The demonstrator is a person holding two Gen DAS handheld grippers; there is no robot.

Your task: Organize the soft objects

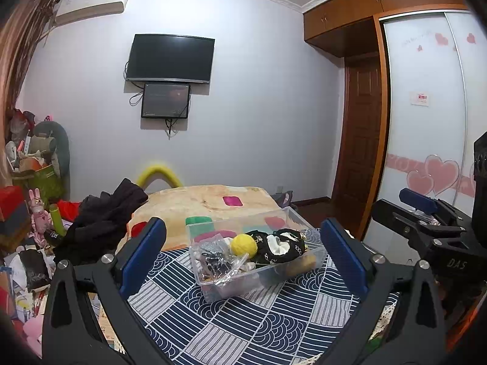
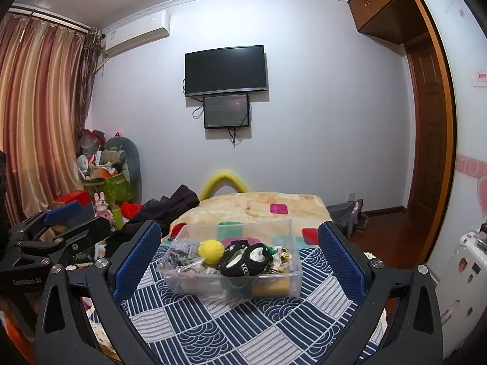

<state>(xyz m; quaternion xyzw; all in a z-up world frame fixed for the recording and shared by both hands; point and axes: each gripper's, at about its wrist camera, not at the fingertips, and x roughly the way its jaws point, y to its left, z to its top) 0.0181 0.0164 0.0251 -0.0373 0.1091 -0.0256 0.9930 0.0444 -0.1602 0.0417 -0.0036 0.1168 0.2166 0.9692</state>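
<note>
A clear plastic bin stands on the blue-and-white patterned cloth. In it lie a yellow yarn ball, a black-and-white soft item and a clear bag of small dark things. My left gripper is open and empty, held short of the bin. My right gripper is open and empty too, also short of the bin. Each gripper shows at the edge of the other's view: the right one, the left one.
A beige blanket with coloured patches lies behind the bin. Dark clothes and a clutter of toys and boxes lie to the left. A wardrobe and a door stand on the right.
</note>
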